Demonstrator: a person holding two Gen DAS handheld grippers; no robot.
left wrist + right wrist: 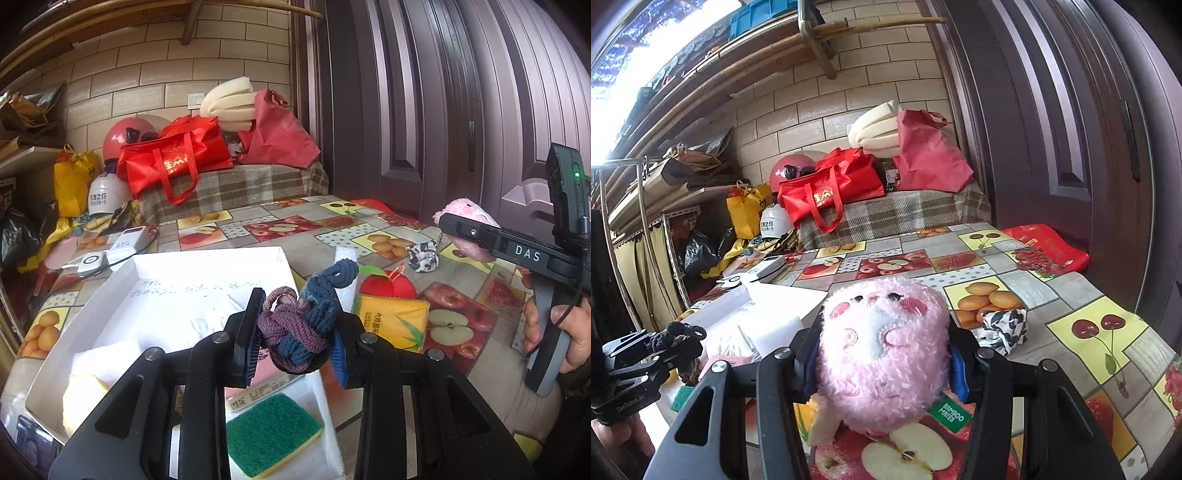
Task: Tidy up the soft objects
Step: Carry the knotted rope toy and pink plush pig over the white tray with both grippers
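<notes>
The white box [207,266] at 9 o'clock is partly hidden by the left gripper [297,341], and its contents are hard to make out. This gripper points slightly down over the box edge, jaws clamped on a knot of hair ties [299,325]. At 3 o'clock a hand [565,332] holds the right gripper [884,360] almost level above the table [1067,284]; its jaws are closed on the pink plush [882,350], which hides the pads.
</notes>
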